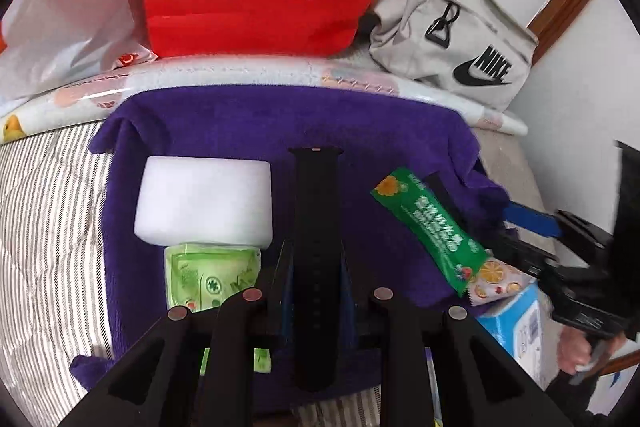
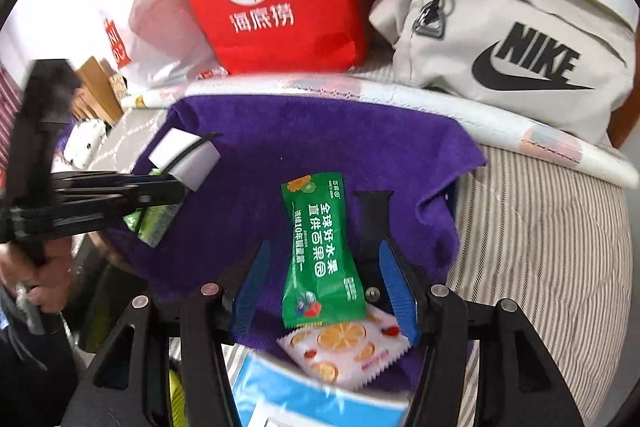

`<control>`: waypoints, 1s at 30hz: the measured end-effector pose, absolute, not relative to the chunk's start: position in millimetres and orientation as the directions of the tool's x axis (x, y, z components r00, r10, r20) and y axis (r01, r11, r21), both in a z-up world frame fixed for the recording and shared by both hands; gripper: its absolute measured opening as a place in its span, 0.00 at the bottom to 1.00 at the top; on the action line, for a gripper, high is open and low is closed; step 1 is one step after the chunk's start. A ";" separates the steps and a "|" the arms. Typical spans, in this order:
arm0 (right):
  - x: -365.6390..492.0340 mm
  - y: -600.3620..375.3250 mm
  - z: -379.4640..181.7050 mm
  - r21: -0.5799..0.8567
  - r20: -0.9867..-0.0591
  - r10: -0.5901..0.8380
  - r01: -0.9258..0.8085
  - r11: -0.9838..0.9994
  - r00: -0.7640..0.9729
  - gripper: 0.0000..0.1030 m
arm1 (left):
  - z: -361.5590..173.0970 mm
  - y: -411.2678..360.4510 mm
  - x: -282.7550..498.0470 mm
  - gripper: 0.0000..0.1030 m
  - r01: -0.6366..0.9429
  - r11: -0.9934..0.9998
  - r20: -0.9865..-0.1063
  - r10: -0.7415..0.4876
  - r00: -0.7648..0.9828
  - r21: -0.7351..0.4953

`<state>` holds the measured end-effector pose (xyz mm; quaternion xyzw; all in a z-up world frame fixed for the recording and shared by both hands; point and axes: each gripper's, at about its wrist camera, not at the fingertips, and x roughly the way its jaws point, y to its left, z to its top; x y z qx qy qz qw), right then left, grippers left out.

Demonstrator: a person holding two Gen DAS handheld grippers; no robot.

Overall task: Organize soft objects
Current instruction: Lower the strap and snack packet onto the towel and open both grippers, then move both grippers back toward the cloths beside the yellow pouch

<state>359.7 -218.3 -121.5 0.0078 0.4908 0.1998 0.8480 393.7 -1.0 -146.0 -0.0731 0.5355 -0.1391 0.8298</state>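
The left tongs [image 1: 316, 291] grip a black strap [image 1: 316, 227] above the purple towel [image 1: 280, 123], beside the white sponge [image 1: 204, 203]; it may slip out. The right tongs [image 2: 324, 291] stand open around the green sachet [image 2: 320, 247] on the towel and may snag the cloth.

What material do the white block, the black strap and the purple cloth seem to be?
White block: probably foam sponge; matte, plain, soft rounded edges.
Black strap: likely silicone or rubber; smooth, dull, with a row of holes.
Purple cloth: seemingly microfibre or terry towel; fuzzy nap, limp folds.
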 end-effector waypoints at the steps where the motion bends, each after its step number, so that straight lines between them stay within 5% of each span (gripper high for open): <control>1: 357.3 -218.8 -119.9 0.205 -0.831 0.343 -0.332 0.921 0.438 0.55 | -148.4 -2.2 395.2 0.19 0.150 0.951 -0.871 -0.307 0.384 -0.269; 12: 335.6 -222.6 -104.1 0.153 -0.812 0.317 -0.345 0.926 0.490 0.55 | -158.2 -2.5 399.9 0.19 0.129 0.960 -0.888 -0.278 0.366 -0.247; 17: 331.4 -229.5 -96.4 0.159 -0.797 0.322 -0.337 0.928 0.511 0.55 | -149.8 1.1 394.5 0.44 0.110 0.960 -0.886 -0.282 0.369 -0.259; 30: 294.8 -246.6 -61.7 0.222 -0.745 0.354 -0.290 0.931 0.566 0.55 | -103.6 9.0 338.3 0.45 0.138 0.965 -0.841 -0.262 0.473 -0.224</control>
